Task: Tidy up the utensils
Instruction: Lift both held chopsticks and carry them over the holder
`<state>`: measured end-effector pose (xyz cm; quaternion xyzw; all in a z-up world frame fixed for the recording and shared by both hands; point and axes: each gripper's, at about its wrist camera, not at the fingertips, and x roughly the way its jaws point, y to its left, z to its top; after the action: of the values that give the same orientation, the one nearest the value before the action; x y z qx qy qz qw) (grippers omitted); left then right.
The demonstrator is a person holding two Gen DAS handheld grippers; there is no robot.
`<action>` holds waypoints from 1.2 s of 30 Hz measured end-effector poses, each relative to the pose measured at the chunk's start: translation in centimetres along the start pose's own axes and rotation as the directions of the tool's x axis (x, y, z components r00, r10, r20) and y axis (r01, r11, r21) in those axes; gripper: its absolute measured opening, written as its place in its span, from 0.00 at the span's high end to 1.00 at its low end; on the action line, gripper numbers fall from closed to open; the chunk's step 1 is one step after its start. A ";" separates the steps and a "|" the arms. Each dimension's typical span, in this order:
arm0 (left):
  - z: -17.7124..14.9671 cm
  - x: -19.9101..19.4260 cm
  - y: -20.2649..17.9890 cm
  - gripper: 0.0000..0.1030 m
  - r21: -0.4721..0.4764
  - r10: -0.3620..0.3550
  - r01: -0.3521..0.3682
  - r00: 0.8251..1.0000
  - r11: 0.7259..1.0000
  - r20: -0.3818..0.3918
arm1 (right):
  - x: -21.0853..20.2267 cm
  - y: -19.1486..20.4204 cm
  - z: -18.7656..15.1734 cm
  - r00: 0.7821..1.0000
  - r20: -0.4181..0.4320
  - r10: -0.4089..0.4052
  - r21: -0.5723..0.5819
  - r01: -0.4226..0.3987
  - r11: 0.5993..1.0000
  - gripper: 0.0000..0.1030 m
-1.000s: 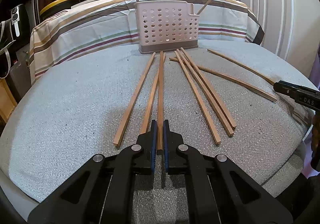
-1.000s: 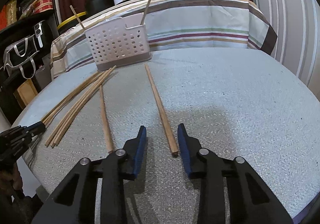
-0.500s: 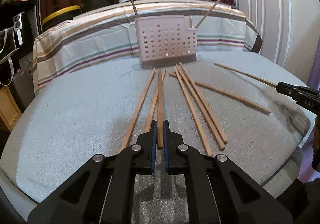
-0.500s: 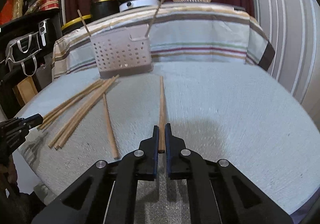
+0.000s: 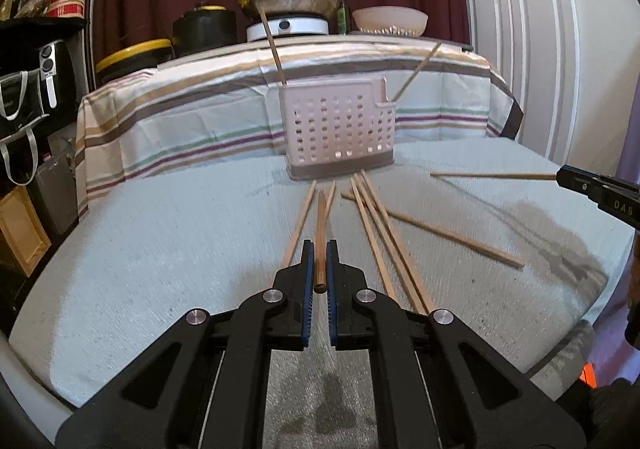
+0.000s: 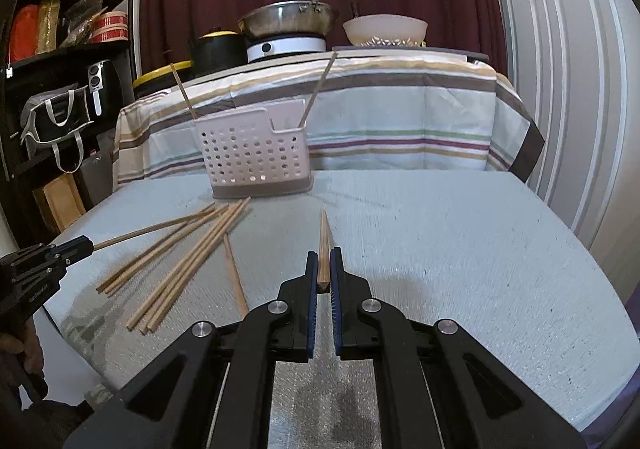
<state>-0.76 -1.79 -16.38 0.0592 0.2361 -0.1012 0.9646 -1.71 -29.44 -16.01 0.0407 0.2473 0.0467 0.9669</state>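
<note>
Each gripper [image 5: 319,265] [image 6: 324,269] pinches one chopstick [image 5: 320,233] [image 6: 323,249] by its end, pointing toward the basket [image 5: 340,129]. Risk: the stick pivots, missing the basket opening.

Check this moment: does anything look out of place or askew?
Nothing damaged or spilled. Loose chopsticks lie fanned across the table, one crossways to the rest. The two sticks in the holder lean outward. Each gripper, left and right, is shut on a chopstick.
</note>
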 end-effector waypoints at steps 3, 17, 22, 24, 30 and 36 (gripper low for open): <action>0.9 -0.8 0.2 0.94 -0.006 0.007 -0.007 0.999 1.000 0.032 | -0.6 0.2 0.7 1.000 0.021 0.005 -0.004 -0.005 1.000 0.93; 7.3 -2.4 1.7 0.94 -0.033 0.015 -0.010 0.986 0.999 0.165 | -1.2 0.7 5.5 0.994 0.098 0.053 -0.005 -0.053 0.999 0.93; 9.9 -0.6 2.4 0.94 -0.044 0.010 -0.002 0.987 0.999 0.163 | 0.1 0.7 7.5 0.992 0.114 0.057 -0.020 -0.055 0.998 0.93; 10.6 -0.2 2.5 0.94 -0.040 0.010 -0.004 0.986 0.999 0.166 | 0.8 0.6 8.6 0.991 0.125 0.056 -0.029 -0.053 0.998 0.93; 13.0 1.7 2.8 0.94 -0.028 0.019 -0.015 0.986 1.000 0.169 | 2.6 0.6 10.9 0.987 0.151 0.063 -0.038 -0.058 0.998 0.93; 15.0 3.3 3.7 0.94 -0.040 -0.004 0.011 0.987 0.999 0.162 | 4.2 1.0 12.9 0.981 0.169 0.093 -0.038 -0.088 0.995 0.93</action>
<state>9.61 -1.23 -4.44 0.0304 0.1592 -0.1045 0.9812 8.11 -28.69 -6.64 0.0410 0.1610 0.0908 0.9819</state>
